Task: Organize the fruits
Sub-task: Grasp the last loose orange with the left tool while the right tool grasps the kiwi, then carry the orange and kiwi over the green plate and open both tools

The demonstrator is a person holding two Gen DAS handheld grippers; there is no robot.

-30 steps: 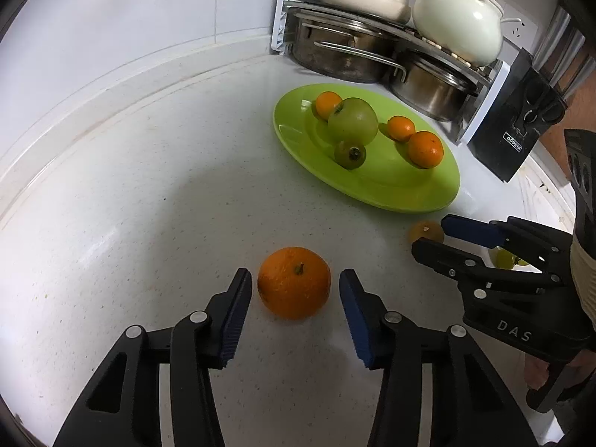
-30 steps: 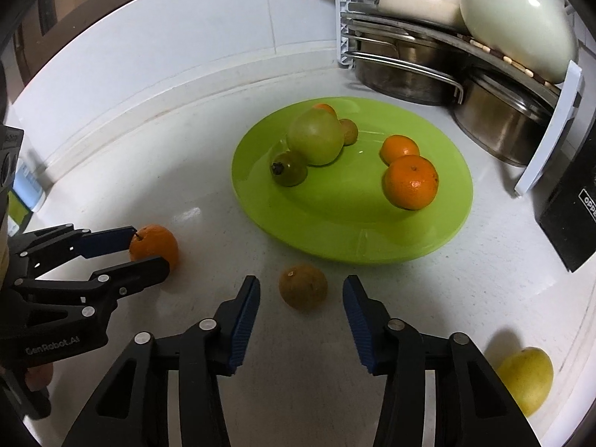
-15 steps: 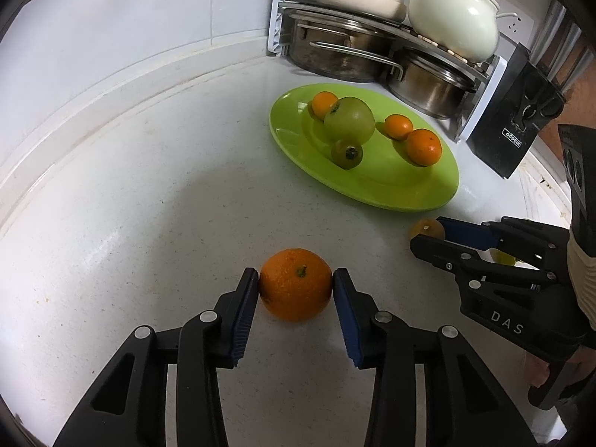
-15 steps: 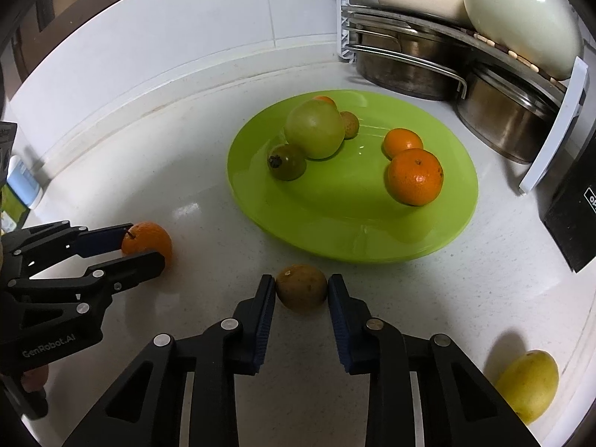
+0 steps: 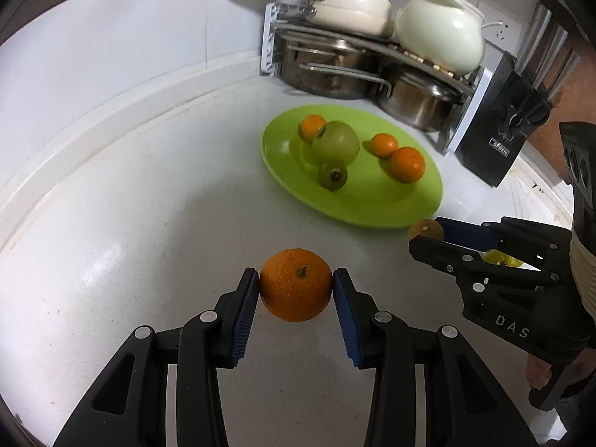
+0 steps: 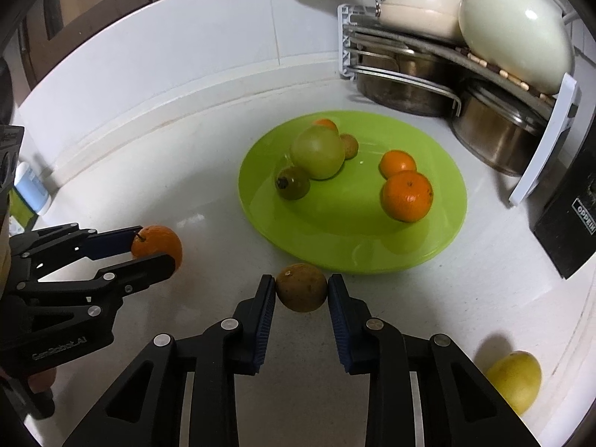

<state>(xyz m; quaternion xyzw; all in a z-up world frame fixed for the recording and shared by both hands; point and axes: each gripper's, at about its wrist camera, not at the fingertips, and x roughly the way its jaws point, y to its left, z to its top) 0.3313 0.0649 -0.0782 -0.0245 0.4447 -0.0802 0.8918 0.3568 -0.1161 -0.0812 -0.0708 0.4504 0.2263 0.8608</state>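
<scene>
My left gripper (image 5: 295, 286) is shut on an orange (image 5: 295, 284) and holds it a little above the white counter; it also shows in the right wrist view (image 6: 156, 247). My right gripper (image 6: 301, 292) is shut on a small brown fruit (image 6: 301, 292), lifted just off the counter at the near rim of the green plate (image 6: 443, 231). The plate (image 5: 283, 149) holds a large green fruit (image 6: 317, 152), a small dark green fruit (image 6: 292, 182), several oranges (image 6: 406, 195) and a small brown fruit. A yellow fruit (image 6: 516, 378) lies on the counter at the right.
A rack with steel pots (image 6: 406, 89), a cream pan and a white pot (image 6: 516, 26) stands behind the plate. A black knife block (image 5: 501, 126) stands to the right. A small bottle (image 6: 31, 190) stands by the back wall at the left.
Both grippers closed on their fruits, the left on the orange and the right on the brown fruit, and both fruits have risen slightly off the counter.
</scene>
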